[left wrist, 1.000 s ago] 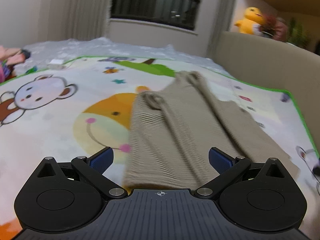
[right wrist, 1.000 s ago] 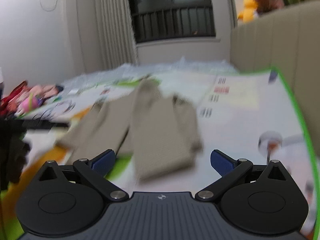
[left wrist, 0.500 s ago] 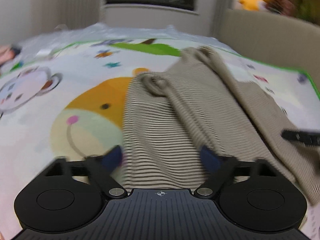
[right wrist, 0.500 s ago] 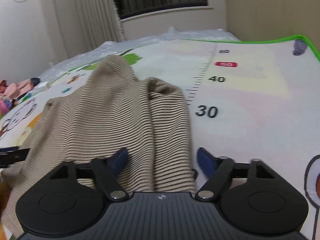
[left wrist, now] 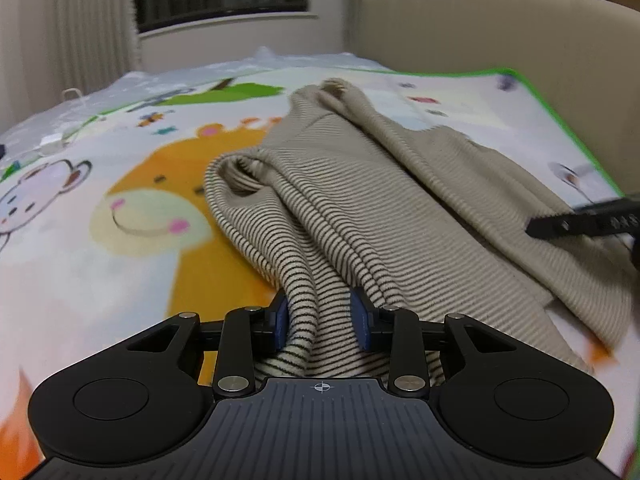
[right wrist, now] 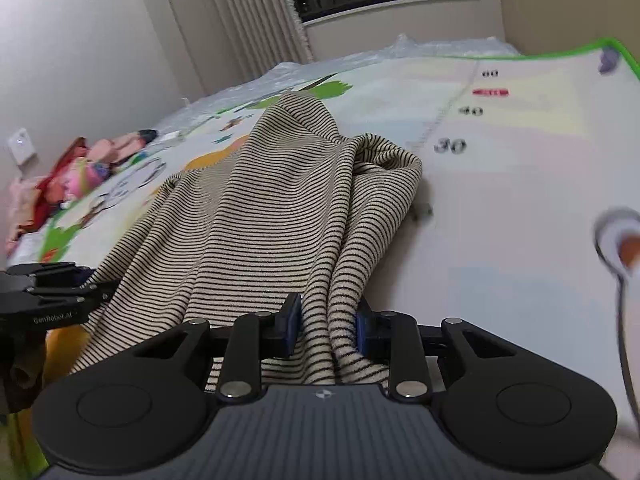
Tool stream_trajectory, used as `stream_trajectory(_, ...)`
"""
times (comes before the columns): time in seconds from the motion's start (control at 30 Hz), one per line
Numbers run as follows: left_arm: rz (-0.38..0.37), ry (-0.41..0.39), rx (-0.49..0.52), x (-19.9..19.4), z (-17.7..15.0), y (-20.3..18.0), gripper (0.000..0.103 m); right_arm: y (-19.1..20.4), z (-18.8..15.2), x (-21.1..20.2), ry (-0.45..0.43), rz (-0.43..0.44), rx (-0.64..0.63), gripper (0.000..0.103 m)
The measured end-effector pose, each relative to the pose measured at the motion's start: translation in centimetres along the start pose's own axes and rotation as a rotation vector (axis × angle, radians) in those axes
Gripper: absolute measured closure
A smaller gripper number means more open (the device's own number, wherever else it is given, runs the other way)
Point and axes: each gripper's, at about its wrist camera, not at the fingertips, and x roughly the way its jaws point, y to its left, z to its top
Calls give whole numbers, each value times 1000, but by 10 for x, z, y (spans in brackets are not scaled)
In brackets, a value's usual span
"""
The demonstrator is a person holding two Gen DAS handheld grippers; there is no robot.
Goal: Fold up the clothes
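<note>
Jaws on the left gripper and the right gripper have just been closing, and each now pinches the near edge of the striped top. It lies on the play mat, spread away from them. Lifting for a fold looks next.

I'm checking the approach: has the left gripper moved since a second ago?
Yes. The left gripper went toward the striped garment on the play mat, its jaws just closing on the near hem.
</note>
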Motion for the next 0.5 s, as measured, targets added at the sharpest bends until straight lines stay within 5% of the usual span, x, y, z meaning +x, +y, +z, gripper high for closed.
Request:
stream_trajectory(0.1, -46, 14, -7, -28, -9, -2, 65, -5, -25, -30, -40, -12, 40, 77)
stream_trajectory(0.2, -67, -68, -84, -62, 3, 14, 58, -11, -43, -47, -75, -10, 125, 77)
stream_trajectory(0.27, -112, -120, -164, -75, 16, 26, 34, -9, -47, -50, -81, -18, 137, 77)
stream_trajectory(0.37, -203, -117, -265, -64, 29, 32, 28, 0, -49, -52, -75, -48, 95, 77)
stream_trajectory(0.5, -193, -6, -275, -7, 34, 22, 24, -2, -50, -53, -70, -51, 86, 77)
